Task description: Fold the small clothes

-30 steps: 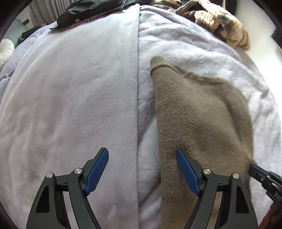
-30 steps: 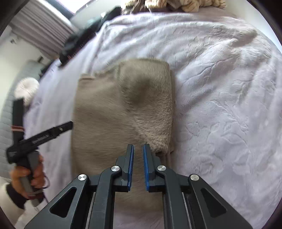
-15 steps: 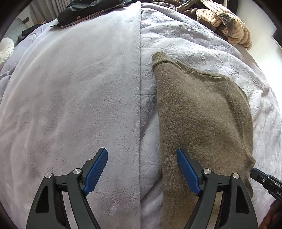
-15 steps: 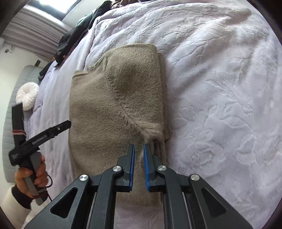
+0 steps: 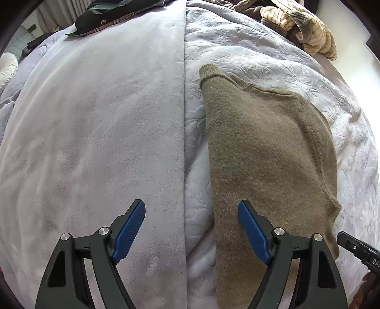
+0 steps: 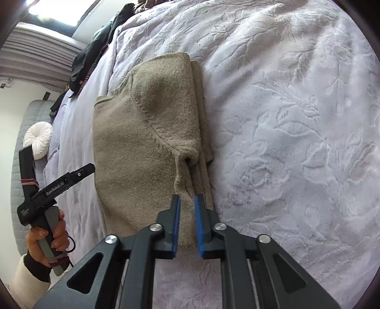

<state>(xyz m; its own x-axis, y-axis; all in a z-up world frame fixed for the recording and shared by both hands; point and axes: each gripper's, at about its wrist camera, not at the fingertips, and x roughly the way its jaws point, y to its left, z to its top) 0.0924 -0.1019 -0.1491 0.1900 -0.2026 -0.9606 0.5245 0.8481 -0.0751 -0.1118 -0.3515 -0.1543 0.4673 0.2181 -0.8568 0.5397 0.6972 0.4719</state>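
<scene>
An olive-brown knit sweater [image 5: 263, 152] lies folded lengthwise on a lilac bed cover; it also shows in the right wrist view [image 6: 144, 147]. My left gripper [image 5: 191, 231] is open wide and empty, above the sweater's left edge near its near end. My right gripper [image 6: 187, 223] hovers over the sweater's near right edge, jaws a narrow gap apart with the knit seen between them; no cloth is lifted. The right gripper's tip [image 5: 356, 247] shows at the lower right of the left wrist view. The left gripper [image 6: 54, 187] is seen hand-held at the sweater's left in the right wrist view.
The smooth lilac blanket [image 5: 90, 142] meets an embossed floral cover [image 6: 296, 142] along a straight seam. Dark clothes [image 5: 114, 16] and a tan striped garment [image 5: 306, 31] lie at the far edge. A white round cushion [image 6: 38, 137] lies at the left.
Both grippers have drawn back slightly, so more of the sweater shows. The right gripper's jaws have parted a little. The sweater lies still.
</scene>
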